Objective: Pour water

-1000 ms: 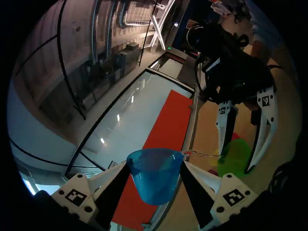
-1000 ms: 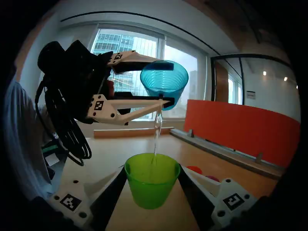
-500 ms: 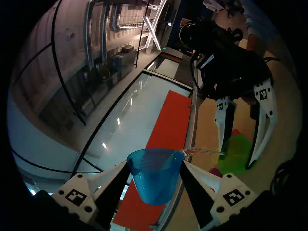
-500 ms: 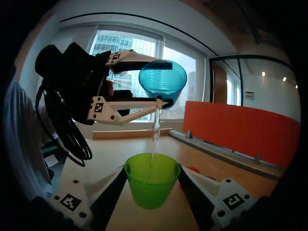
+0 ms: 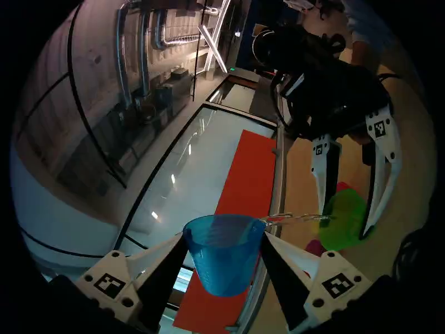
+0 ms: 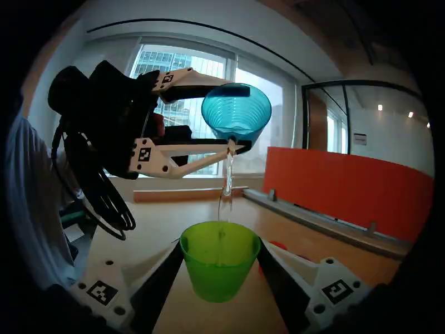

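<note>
**Left gripper view**
- The left gripper is at the lower edge of the view. Its two white fingers press on opposite sides of a blue cup, so the tongs are pinching the cup.
- The blue cup is tipped. A thin stream of water leaves its rim on the right and runs to a green cup.
- The green cup sits between the fingers of the right gripper, which reaches in from the upper right with one finger on each side of the cup wall. A person's sleeve shows behind that gripper.
- The green cup is over the wooden bench, close to the bench edge that carries the orange partition.

**Right gripper view**
- The right gripper is at the lower edge of the view. Both of its fingers are closed against the green cup, which stands upright with its mouth open.
- Whether the cup's base touches the bench cannot be told.
- The left gripper comes in from the upper left and grips the blue cup directly above the green cup, well apart from it. The blue cup is tilted with its mouth facing the camera.
- The stream of water falls from the lower rim of the blue cup into the green cup.
- The orange partition runs along the right edge of the bench.
- A small red item lies on the bench just right of the green cup.
- Black cables hang from the left gripper in front of a window.
</note>
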### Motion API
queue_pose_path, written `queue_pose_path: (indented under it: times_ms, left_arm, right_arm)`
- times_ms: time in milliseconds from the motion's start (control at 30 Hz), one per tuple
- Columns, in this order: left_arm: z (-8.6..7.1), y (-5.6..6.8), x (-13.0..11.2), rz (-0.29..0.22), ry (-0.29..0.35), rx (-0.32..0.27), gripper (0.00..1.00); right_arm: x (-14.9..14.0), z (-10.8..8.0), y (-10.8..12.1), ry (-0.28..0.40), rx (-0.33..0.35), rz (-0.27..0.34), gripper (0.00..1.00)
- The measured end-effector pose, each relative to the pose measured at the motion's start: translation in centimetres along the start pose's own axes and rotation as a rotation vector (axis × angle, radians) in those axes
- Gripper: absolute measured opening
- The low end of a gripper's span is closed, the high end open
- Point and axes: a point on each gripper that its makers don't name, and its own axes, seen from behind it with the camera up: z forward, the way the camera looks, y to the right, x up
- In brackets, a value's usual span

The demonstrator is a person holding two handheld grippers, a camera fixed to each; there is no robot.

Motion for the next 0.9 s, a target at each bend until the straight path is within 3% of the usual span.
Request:
queue_pose_path:
  times_ms: [700,900]
  left_arm:
    - [0.0,-1.1,0.3,0.087,0.010,0.008,0.86]
    - [0.3,-0.6,0.3,0.109,0.012,-0.007,0.86]
  right_arm:
    - [0.1,0.0,0.0,-0.001,-0.002,-0.011,0.92]
    - [0.2,0.1,0.1,0.002,-0.003,-0.013,0.92]
